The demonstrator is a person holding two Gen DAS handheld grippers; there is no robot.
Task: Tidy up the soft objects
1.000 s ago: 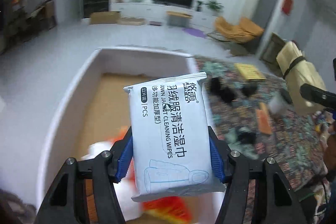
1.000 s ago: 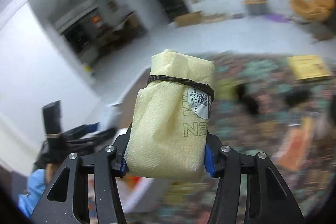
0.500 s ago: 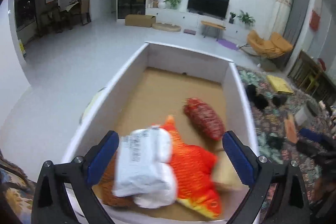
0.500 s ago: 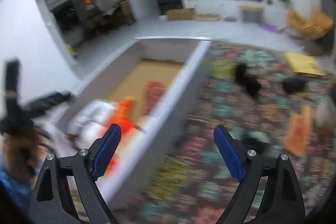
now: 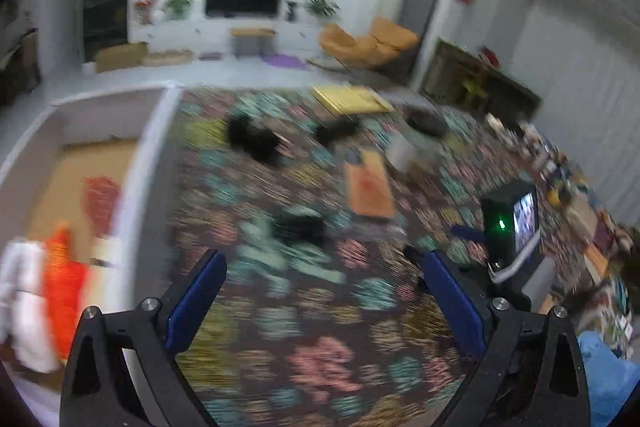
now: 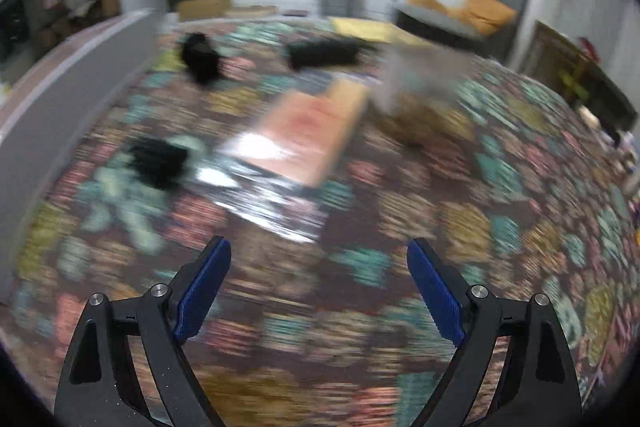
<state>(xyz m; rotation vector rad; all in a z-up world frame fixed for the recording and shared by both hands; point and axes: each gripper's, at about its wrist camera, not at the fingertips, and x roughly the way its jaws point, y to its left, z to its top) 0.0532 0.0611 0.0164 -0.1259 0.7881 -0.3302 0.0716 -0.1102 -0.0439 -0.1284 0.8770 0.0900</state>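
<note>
Soft objects split two ways. Inside the white box at the rug's left edge: orange plush, white pack, red bundle. Loose on the patterned rug: black soft items, orange flat packet, pale blurred item, yellow flat piece at the far edge. Heavy motion blur in both views. Left claw wide open, empty, over the rug right of the box. Right claw wide open, empty, over the rug near the orange packet.
</note>
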